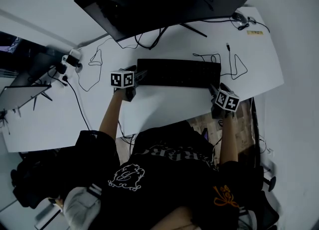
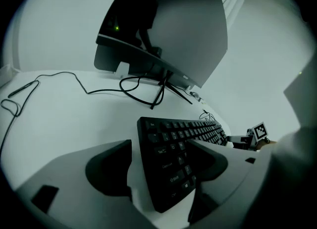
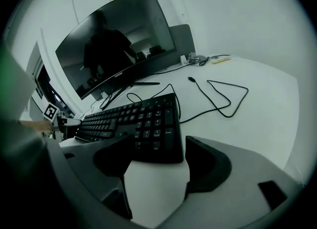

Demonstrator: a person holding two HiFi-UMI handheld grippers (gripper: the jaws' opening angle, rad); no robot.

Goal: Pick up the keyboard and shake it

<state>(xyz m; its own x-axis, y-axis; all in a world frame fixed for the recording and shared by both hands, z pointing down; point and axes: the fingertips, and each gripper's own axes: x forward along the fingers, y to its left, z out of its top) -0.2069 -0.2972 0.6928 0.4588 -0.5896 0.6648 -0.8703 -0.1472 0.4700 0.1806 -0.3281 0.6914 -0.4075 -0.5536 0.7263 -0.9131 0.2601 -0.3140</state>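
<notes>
The fingers (image 2: pixel 106 169) of the left gripper (image 2: pixel 158 147) stand spread, with the left end of the black keyboard (image 2: pixel 198 133) between them. A strip of white shows between the keyboard's edge and the outer finger, while the other finger overlaps the keys on the near side. I cannot tell whether that finger actually presses on them.

The fingers (image 3: pixel 208 166) of the right gripper (image 3: pixel 157 146) are likewise spread. The keyboard's right end, the number pad, sits at their tips. One finger stands just off the keyboard's end edge and the other covers part of its front.

From the head view, the keyboard lies lengthwise across the white table (image 1: pixel 164 107) with a gripper at each short end. Each marker cube (image 1: pixel 122 79) faces upward, and the person's forearm (image 1: pixel 110 114) reaches in from below.

Behind the keyboard stands a wide curved monitor (image 1: pixel 164 0) on thin legs, its screen dark. A loose black cable (image 1: pixel 234 67) loops on the table to the keyboard's right. More wires trail off to the left, toward a smaller screen (image 1: pixel 22 94) at the table's edge.
</notes>
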